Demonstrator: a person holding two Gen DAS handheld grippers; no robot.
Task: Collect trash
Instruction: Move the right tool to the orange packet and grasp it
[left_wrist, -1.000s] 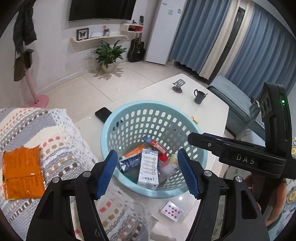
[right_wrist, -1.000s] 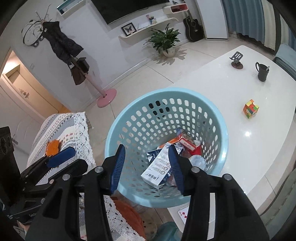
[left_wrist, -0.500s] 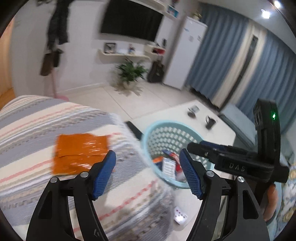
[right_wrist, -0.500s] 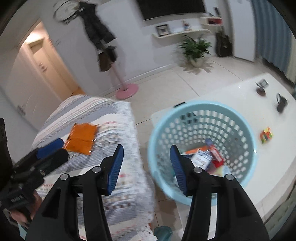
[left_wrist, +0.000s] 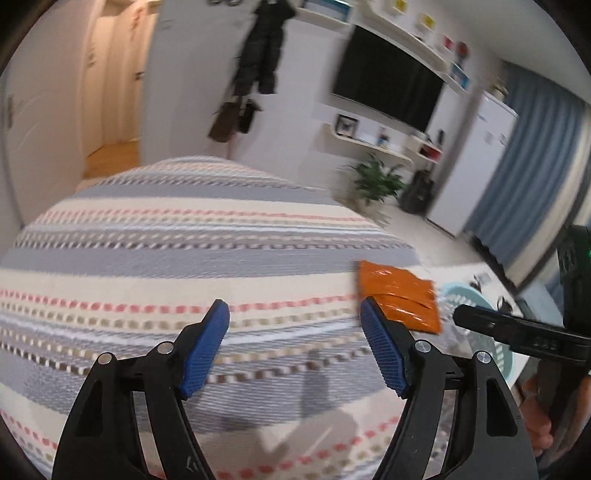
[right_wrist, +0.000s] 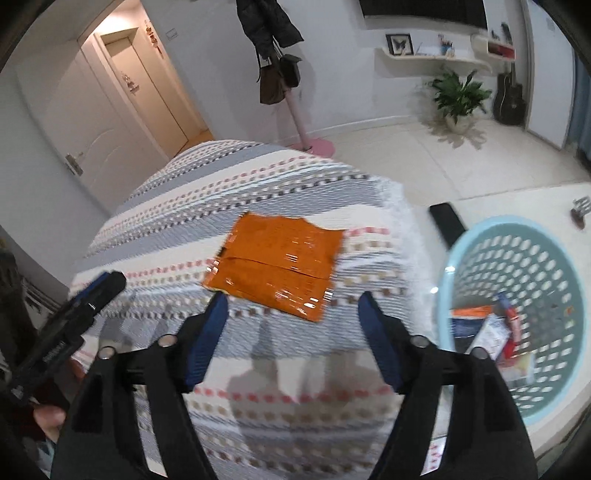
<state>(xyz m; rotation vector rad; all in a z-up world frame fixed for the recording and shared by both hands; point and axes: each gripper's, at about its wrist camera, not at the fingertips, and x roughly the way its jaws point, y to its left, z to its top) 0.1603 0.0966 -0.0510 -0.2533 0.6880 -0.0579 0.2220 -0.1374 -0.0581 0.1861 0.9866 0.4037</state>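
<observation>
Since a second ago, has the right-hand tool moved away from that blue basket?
Yes. The right gripper swung left: the basket now sits at the view's right edge, and the orange packet lies ahead of its fingers.

Orange packet (right_wrist: 276, 264) showing a glossy foil sheen, lying on a blanket (right_wrist: 258, 369) striped in grey, cream and dashed red-brown bands. Basket (right_wrist: 546, 266) appearing pale blue with perforated walls. Gripper pads (right_wrist: 207, 341) showing dark blue against black frames.

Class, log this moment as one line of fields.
left gripper: open, empty | right gripper: open, facing flat orange foil packet on striped woven cover | light-blue perforated plastic basket: holds trash
</observation>
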